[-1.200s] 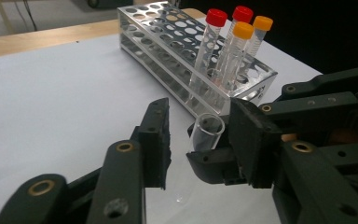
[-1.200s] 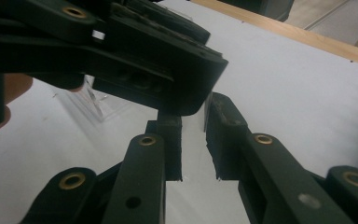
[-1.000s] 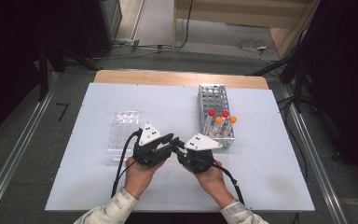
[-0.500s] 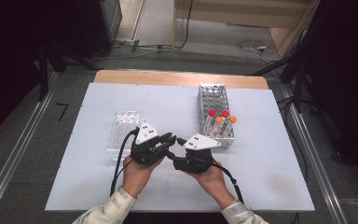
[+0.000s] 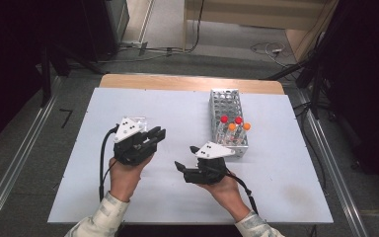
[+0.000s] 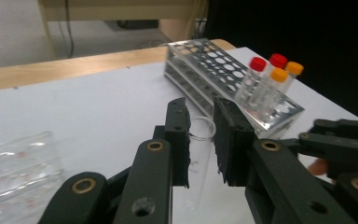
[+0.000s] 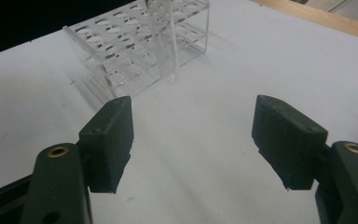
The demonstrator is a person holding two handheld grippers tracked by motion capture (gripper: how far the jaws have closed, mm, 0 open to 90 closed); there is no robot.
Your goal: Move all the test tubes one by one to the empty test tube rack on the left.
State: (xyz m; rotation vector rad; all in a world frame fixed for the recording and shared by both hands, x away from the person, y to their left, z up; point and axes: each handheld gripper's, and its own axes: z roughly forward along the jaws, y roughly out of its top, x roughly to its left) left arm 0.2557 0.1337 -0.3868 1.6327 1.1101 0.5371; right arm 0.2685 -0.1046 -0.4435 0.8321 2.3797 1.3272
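Observation:
My left gripper [image 5: 159, 133] [image 6: 200, 106] is shut on a clear uncapped tube [image 6: 201, 135], gripping it just below its open rim. In the right gripper view that tube [image 7: 162, 42] hangs in front of a clear plastic rack [image 7: 130, 51] [image 6: 14, 172]. The right gripper [image 5: 185, 156] [image 7: 196, 126] is held open above bare table, nothing between its jaws, pointing toward the left hand. A metal rack [image 5: 225, 106] [image 6: 200, 65] at the right carries several tubes with red and orange caps [image 5: 232, 126] [image 6: 270, 74] at its near end.
The white table [image 5: 286, 187] has a wooden strip [image 5: 187, 81] along its far edge. Dark floor and metal rails [image 5: 15, 168] flank it. In the left gripper view the right gripper [image 6: 340, 144] sits close at the right.
The two grippers, close together a second ago, have drawn apart. The left one moved left with the tube, toward the clear rack; the right one pulled slightly back toward the person.

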